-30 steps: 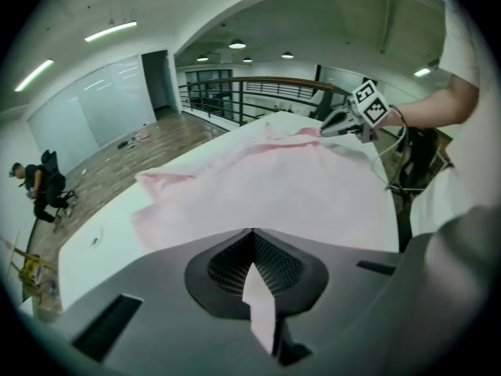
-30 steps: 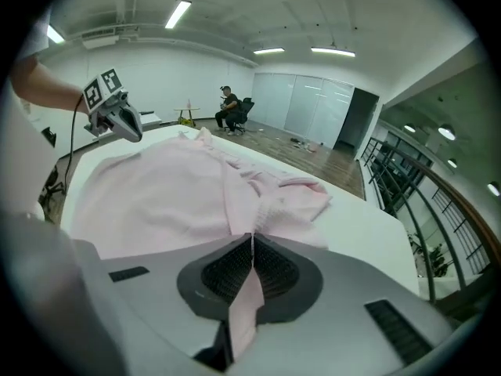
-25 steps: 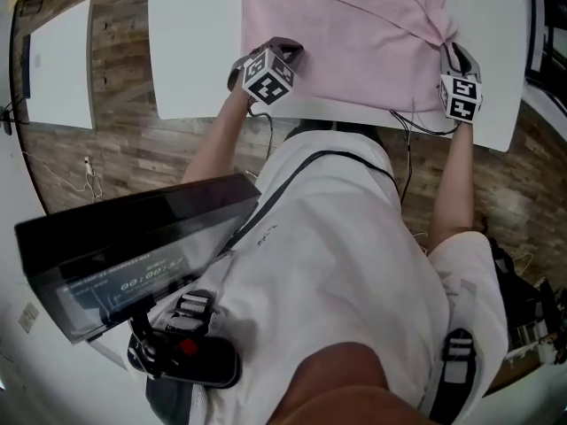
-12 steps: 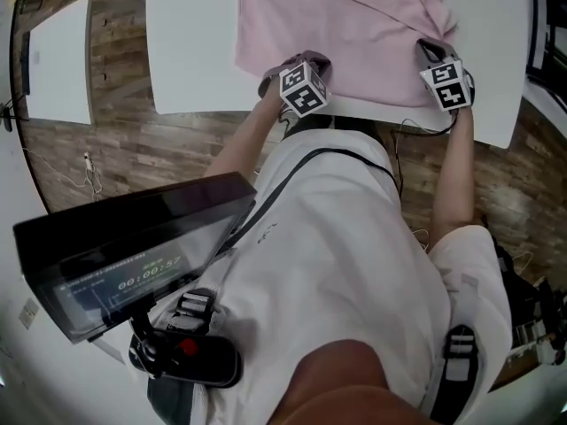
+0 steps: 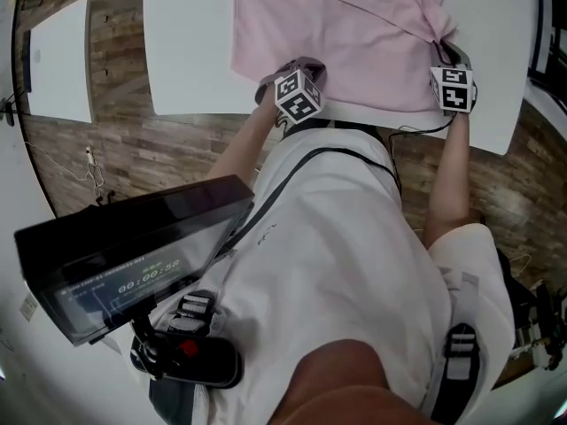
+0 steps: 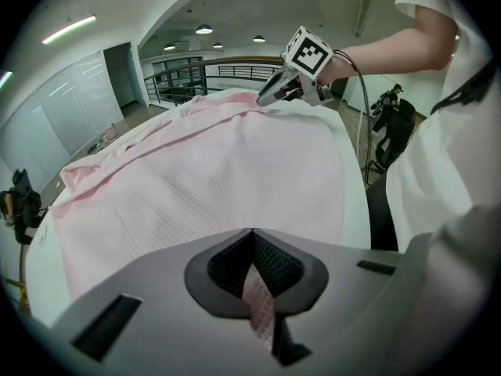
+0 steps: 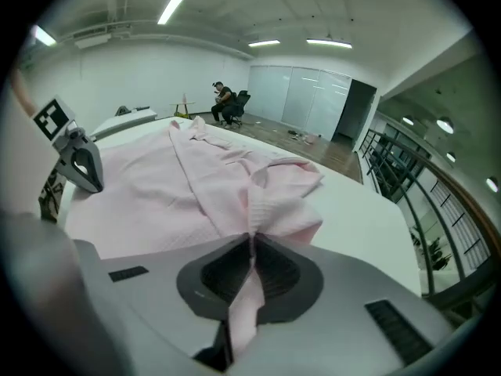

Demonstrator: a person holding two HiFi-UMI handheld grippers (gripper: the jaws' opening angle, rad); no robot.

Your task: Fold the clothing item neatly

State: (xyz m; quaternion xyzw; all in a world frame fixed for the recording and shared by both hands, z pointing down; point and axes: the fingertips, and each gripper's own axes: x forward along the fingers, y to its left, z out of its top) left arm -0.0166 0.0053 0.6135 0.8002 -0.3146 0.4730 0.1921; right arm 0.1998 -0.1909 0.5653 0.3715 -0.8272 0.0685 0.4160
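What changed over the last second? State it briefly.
The left gripper slid right along the near hem of the pink garment, staying shut on it. The right gripper barely shifted; its jaws have just been opening slightly, cloth still between them. Garment and table unchanged.

Place: an open-plan office floor set up as a test lab.
Ceiling: strip lights (image 7: 168, 10) and round downlights (image 6: 203, 30) overhead.
Walls: glass partitions (image 7: 301, 96) line the far side, with a dark doorway (image 7: 352, 108) just beside them.
Right side: a metal railing (image 7: 415, 198) borders the floor.
Floor: wood planks (image 5: 133, 149), with loose cables (image 5: 89, 171) at left.
Furniture: a white worktop (image 5: 186, 51) near, a second white worktop (image 5: 58, 60) at left; far off, a person (image 7: 221, 96) sits on an office chair (image 7: 239, 104).
Gear: the wired left hand-held gripper (image 5: 292, 67) with its marker cube is at a pink garment (image 5: 354, 34); a black screen unit (image 5: 133, 255) showing digits hangs at the wearer's front.
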